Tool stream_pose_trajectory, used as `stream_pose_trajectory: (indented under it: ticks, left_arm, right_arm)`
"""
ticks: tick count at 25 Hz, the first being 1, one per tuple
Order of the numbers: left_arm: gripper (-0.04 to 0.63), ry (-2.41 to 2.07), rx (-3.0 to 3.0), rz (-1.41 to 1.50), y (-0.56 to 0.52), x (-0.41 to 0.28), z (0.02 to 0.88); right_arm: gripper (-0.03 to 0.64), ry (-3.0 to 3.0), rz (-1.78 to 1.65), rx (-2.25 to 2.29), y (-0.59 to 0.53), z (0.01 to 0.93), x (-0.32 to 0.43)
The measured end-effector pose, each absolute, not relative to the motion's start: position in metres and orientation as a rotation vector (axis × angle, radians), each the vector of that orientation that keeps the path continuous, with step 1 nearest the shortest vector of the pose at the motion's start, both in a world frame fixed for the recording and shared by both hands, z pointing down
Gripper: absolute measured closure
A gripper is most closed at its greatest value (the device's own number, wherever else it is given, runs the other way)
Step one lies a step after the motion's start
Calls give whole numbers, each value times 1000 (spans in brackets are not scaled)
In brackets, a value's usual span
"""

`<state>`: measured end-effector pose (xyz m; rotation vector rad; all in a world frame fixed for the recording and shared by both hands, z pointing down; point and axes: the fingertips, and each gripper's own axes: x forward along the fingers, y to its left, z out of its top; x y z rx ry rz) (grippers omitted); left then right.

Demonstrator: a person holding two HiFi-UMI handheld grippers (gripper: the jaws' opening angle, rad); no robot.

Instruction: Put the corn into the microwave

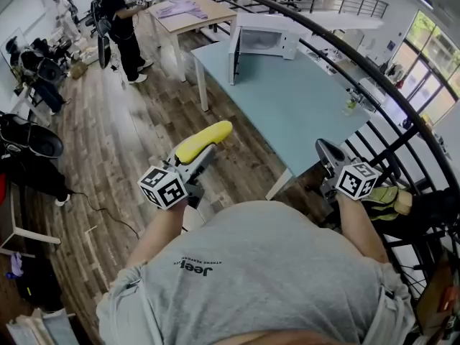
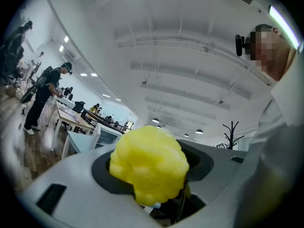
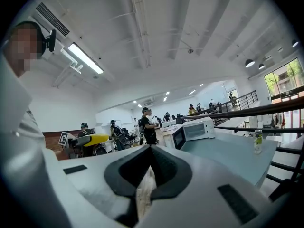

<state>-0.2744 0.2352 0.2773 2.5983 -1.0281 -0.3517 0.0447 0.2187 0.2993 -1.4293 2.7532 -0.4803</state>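
Observation:
A yellow corn cob sticks out forward from my left gripper, which is shut on it; in the left gripper view the corn fills the space between the jaws. The white microwave stands at the far end of the light blue table with its door swung open. It also shows in the right gripper view as the microwave. My right gripper is held near the table's near corner, shut with nothing in it. The corn appears at the left of that view.
A black curved railing runs along the table's right side. A small bottle stands at the table's right edge. A wooden table and a person in black are further back on the wooden floor. Bags lie at the left.

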Motion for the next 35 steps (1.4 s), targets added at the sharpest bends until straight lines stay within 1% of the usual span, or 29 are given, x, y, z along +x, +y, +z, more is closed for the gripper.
stream_pose_trajectory:
  ticks: [8,15,21,27,35]
  left_arm:
    - [339,-979,2607,-352,217,-316,281]
    - [339,-932,2594,-362,196,-337,291]
    - [339,-899,2579,-360,180,-341,298]
    - [339,-878,2575,-340,163,-317,305]
    - [339,-947,2571,-305,133,-244,308]
  right_arm:
    - [598,2726,-465,-1453,209,295,0]
    - [598,2711,-498,-1515,199,303,-15]
    - [598,2710,-507,-1536,187,301,-20]
    - [598,2717,-523,-1525,172,312,-2]
    - [598,2729,-565,-1389,118,335,61]
